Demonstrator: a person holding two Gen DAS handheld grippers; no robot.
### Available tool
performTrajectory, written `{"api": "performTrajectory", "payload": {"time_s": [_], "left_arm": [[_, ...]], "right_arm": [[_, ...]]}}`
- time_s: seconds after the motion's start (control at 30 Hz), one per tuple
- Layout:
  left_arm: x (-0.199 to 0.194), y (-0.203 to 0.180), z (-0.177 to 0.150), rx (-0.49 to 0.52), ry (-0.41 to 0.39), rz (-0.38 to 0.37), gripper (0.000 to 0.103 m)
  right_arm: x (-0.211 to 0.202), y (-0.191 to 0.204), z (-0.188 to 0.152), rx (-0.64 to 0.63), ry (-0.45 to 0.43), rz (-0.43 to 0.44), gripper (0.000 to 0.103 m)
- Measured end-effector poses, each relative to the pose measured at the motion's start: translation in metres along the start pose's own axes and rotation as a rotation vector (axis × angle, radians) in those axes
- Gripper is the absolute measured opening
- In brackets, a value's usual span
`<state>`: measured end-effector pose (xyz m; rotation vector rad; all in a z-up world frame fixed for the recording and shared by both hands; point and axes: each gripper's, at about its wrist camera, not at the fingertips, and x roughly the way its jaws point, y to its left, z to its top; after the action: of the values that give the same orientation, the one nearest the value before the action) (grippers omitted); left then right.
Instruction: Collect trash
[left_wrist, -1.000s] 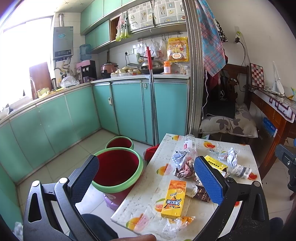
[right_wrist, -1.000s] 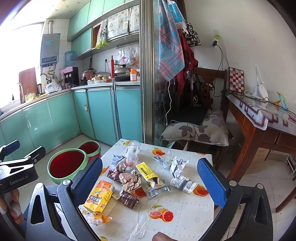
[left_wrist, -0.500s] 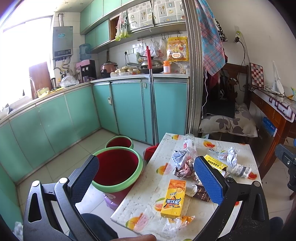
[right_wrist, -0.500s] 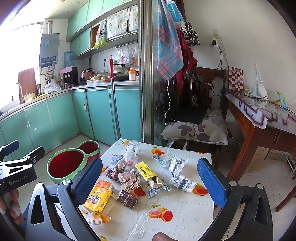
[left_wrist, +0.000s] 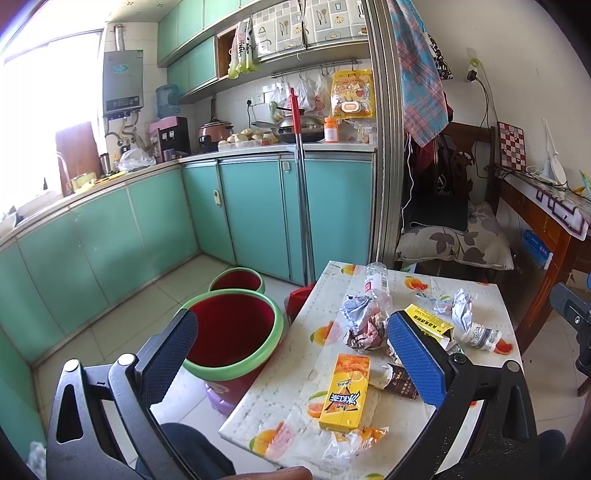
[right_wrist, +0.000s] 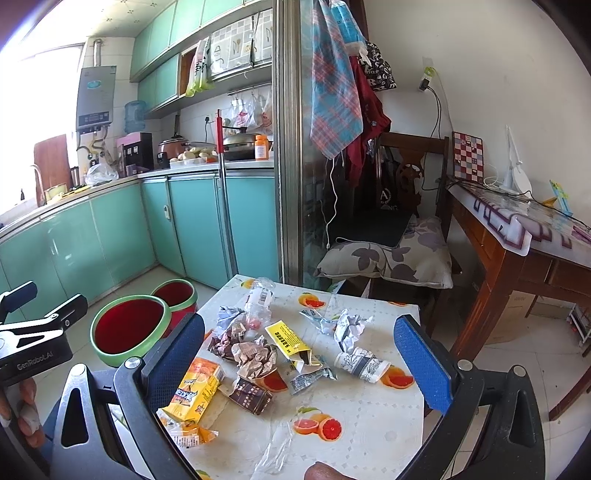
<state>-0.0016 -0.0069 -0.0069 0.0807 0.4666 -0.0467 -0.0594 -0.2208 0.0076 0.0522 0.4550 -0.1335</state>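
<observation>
Both my grippers, left gripper (left_wrist: 291, 354) and right gripper (right_wrist: 299, 354), gape wide, gripping nothing; the yellow-orange juice carton (left_wrist: 345, 392) lies lower centre between the left's blue pads, on the fruit-print table (right_wrist: 369, 417).

Both wrist cameras look forward and slightly down from above the near edge of the small fruit-print table (left_wrist: 325, 373) (right_wrist: 373, 428) — the left one sits further left, over the green-rimmed red bucket (left_wrist: 236, 332) (right_wrist: 127, 332). Both share the littered tabletop, the teal kitchen cabinets (left_wrist: 255, 218) (right_wrist: 195, 221) and the cushioned wooden chair (left_wrist: 458, 236) (right_wrist: 391, 251).
</observation>
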Motion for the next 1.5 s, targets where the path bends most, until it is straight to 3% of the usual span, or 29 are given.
{"api": "performTrajectory", "payload": {"time_s": [0.27,0.5,0.7,1.0,1.27,1.33,1.47,1.5], "left_arm": [[0.017,0.001,-0.011,-0.002,0.065,-0.01,0.103],[0.074,-0.008,-0.038,0.021,0.278,-0.1,0.103],[0.118,-0.029,-0.059,0.058,0.407,-0.161,0.103],[0.174,-0.059,-0.085,0.137,0.557,-0.195,0.103],[0.207,-0.062,-0.105,0.129,0.668,-0.202,0.102],[0.211,-0.06,-0.108,0.124,0.687,-0.21,0.096],[0.218,-0.059,-0.111,0.128,0.721,-0.214,0.064],[0.22,-0.059,-0.112,0.123,0.733,-0.225,0.061]], "right_arm": [[0.017,-0.006,-0.007,0.011,0.035,-0.01,0.103],[0.054,-0.026,-0.028,0.036,0.126,-0.049,0.103],[0.081,-0.049,-0.039,0.06,0.179,-0.079,0.103],[0.107,-0.074,-0.049,0.06,0.238,-0.12,0.103],[0.129,-0.082,-0.051,0.048,0.275,-0.128,0.103],[0.136,-0.083,-0.051,0.039,0.281,-0.127,0.103],[0.151,-0.083,-0.052,0.027,0.305,-0.125,0.103],[0.155,-0.084,-0.052,0.025,0.312,-0.123,0.103]]}}
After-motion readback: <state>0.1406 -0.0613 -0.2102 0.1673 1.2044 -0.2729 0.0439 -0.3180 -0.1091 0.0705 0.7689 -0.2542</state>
